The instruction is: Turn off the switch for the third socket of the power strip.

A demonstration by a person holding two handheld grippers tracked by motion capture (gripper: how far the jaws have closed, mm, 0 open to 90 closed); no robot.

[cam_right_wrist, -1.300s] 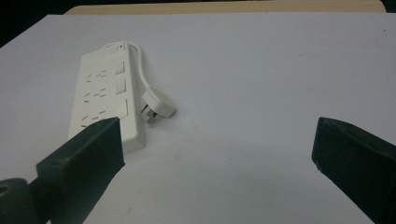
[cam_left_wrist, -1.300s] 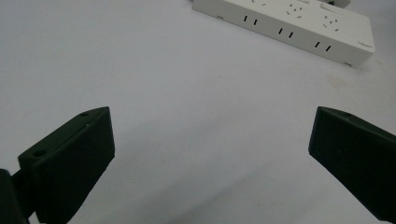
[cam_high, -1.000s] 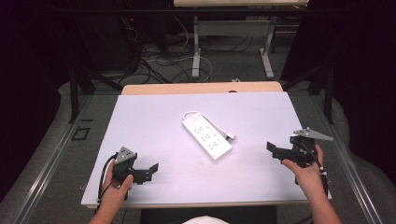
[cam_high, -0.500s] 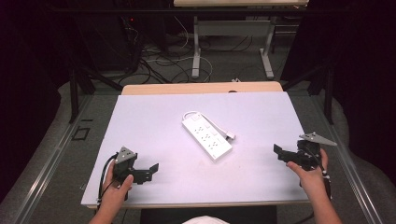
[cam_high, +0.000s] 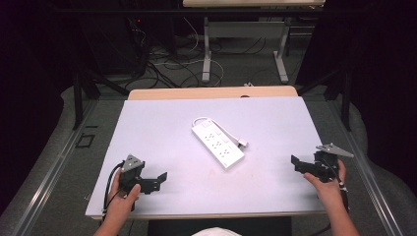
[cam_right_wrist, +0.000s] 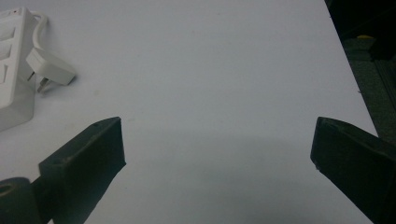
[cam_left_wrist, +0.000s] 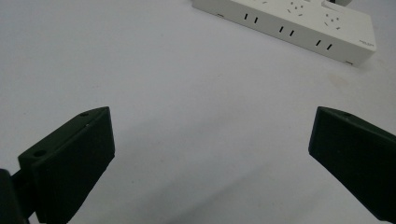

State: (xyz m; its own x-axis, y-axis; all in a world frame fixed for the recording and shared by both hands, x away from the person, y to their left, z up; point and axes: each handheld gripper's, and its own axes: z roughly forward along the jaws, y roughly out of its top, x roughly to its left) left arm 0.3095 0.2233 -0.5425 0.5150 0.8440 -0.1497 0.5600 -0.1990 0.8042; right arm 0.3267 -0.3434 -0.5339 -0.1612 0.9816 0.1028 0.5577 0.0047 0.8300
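Left gripper (cam_high: 156, 179) wide, empty, low on the tabletop (cam_high: 275, 123). Power strip (cam_high: 218, 143) lies mid-tabletop, plug (cam_right_wrist: 50, 66) beside it. I judge it rigid, light, slick plastic; grip across the short width. Right gripper (cam_high: 298, 163) wide, empty.

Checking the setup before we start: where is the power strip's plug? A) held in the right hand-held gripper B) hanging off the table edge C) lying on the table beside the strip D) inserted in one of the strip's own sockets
C: the plug lies on the table next to the power strip, prongs bare.
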